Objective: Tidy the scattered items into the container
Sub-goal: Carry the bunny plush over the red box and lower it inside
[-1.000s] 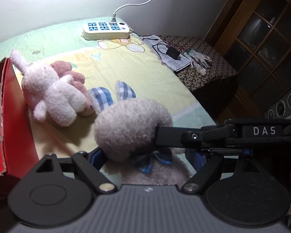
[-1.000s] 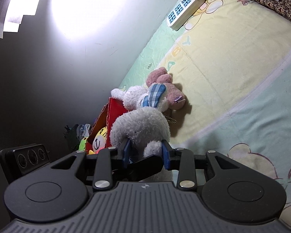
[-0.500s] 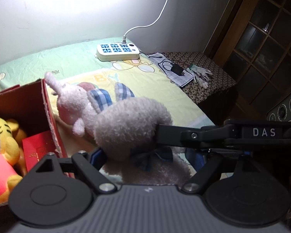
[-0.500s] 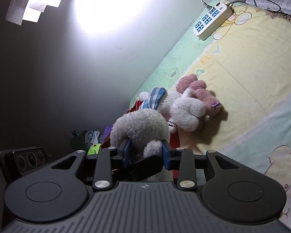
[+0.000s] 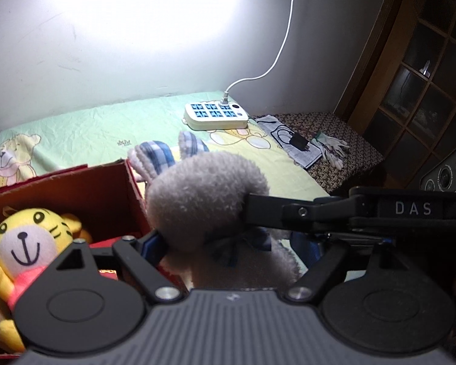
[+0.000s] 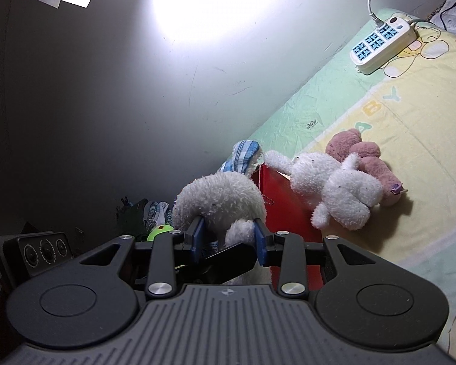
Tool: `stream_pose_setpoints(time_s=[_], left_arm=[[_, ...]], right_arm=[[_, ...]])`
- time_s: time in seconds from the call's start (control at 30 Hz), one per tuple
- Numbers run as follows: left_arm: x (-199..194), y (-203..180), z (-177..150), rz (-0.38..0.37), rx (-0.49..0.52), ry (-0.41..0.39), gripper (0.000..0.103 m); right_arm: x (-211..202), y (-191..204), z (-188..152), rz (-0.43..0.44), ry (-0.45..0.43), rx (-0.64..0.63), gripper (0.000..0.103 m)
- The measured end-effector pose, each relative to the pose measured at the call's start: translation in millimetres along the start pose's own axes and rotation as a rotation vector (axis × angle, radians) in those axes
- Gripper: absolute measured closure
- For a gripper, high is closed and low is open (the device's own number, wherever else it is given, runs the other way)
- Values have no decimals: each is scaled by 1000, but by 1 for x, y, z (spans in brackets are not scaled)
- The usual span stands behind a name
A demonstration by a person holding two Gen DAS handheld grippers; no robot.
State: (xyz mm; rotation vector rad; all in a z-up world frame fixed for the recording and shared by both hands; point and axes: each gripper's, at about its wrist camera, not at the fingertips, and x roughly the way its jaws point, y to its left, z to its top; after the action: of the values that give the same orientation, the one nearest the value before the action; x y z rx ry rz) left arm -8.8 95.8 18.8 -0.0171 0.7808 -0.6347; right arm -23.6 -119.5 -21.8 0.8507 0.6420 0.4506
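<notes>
Both grippers hold a grey-white plush rabbit [image 5: 206,194] with blue plaid ears, lifted in the air at the edge of the red cardboard box [image 5: 76,188]. My left gripper [image 5: 231,246] is shut on its body below the head. My right gripper [image 6: 228,238] is shut on the same rabbit [image 6: 219,200]. The box holds a yellow tiger plush [image 5: 24,243]. A white plush rabbit [image 6: 334,191] and a pink plush [image 6: 364,158] lie together on the bed beside the box [image 6: 288,210].
A white power strip [image 5: 215,115] with cord lies at the bed's far edge by the wall. A charger and gloves [image 5: 328,146] sit on a patterned side surface right of the bed. A dark wooden cabinet [image 5: 425,76] stands at right.
Both grippers have carried the grey-white rabbit up and left, from over the bed to the red box's edge. The tiger plush inside the box has come into view.
</notes>
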Motion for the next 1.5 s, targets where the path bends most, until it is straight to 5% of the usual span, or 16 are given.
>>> stream_pose_setpoints(time_s=[0.63, 1.5], left_arm=[[9, 60, -1, 30, -46, 12, 18], [35, 115, -20, 31, -150, 84, 17]], right_arm=[[60, 11, 2, -32, 62, -33, 66], [114, 28, -11, -186, 151, -208, 67]])
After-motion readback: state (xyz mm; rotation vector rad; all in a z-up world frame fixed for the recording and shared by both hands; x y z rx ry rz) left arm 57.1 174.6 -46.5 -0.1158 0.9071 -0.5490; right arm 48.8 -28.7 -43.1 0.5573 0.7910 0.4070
